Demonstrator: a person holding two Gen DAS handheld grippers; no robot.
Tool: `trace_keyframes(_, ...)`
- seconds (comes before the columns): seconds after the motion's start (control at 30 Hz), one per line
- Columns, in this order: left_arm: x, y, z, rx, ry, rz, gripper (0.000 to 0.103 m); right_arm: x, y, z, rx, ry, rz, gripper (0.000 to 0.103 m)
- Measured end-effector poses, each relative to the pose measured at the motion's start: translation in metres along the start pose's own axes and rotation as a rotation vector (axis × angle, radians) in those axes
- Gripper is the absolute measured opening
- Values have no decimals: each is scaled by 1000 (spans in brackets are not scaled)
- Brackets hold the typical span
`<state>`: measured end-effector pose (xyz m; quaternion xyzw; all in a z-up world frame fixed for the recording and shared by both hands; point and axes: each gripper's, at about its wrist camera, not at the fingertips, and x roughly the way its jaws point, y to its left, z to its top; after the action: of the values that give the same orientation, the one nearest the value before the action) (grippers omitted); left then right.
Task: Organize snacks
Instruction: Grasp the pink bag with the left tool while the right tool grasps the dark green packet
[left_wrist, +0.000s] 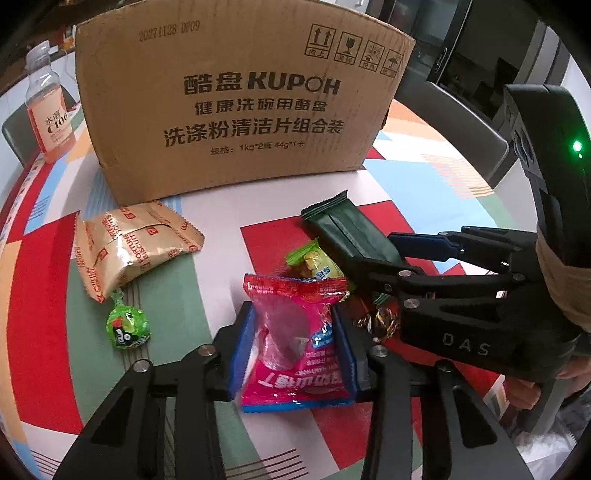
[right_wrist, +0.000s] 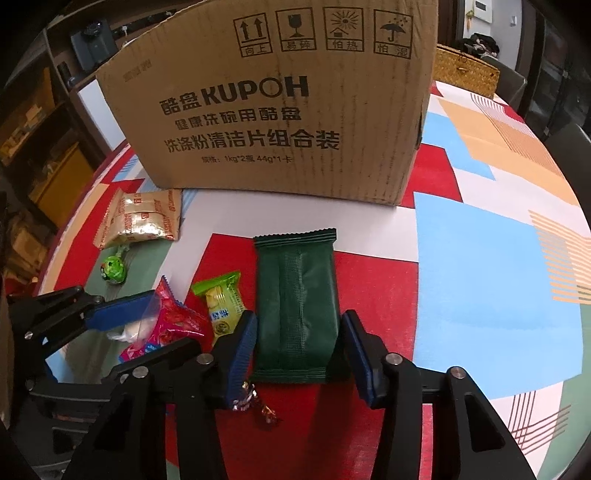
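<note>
A pink snack packet (left_wrist: 295, 332) lies between the blue pads of my left gripper (left_wrist: 293, 350), which touch both its sides; it also shows in the right wrist view (right_wrist: 166, 328). A dark green packet (right_wrist: 297, 306) lies between the pads of my right gripper (right_wrist: 301, 350), which flank it with small gaps. A yellow-green candy (right_wrist: 221, 302), a gold biscuit packet (left_wrist: 129, 243), a green round candy (left_wrist: 127, 328) and a small foil candy (right_wrist: 258, 402) lie on the table. A cardboard box (left_wrist: 236, 103) stands behind them.
A drink bottle (left_wrist: 48, 107) stands left of the box. A woven basket (right_wrist: 465, 74) sits at the back right. The patterned tablecloth (right_wrist: 498, 277) covers the table. A grey chair back (left_wrist: 461, 129) stands beyond the table's edge.
</note>
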<state>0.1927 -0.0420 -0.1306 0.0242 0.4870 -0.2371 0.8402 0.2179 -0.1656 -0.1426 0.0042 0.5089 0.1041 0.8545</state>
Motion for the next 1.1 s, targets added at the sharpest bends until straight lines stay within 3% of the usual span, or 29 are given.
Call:
trace_keyframes(0.5, -34, -3, 4, -15, -91, 13, 32, -29, -2, 0, 17, -69, -6, 45)
trace_keyframes(1.1, -120, -8, 45, 14, -346, 60, 32, -106, 14, 28, -23, -305, -3, 45)
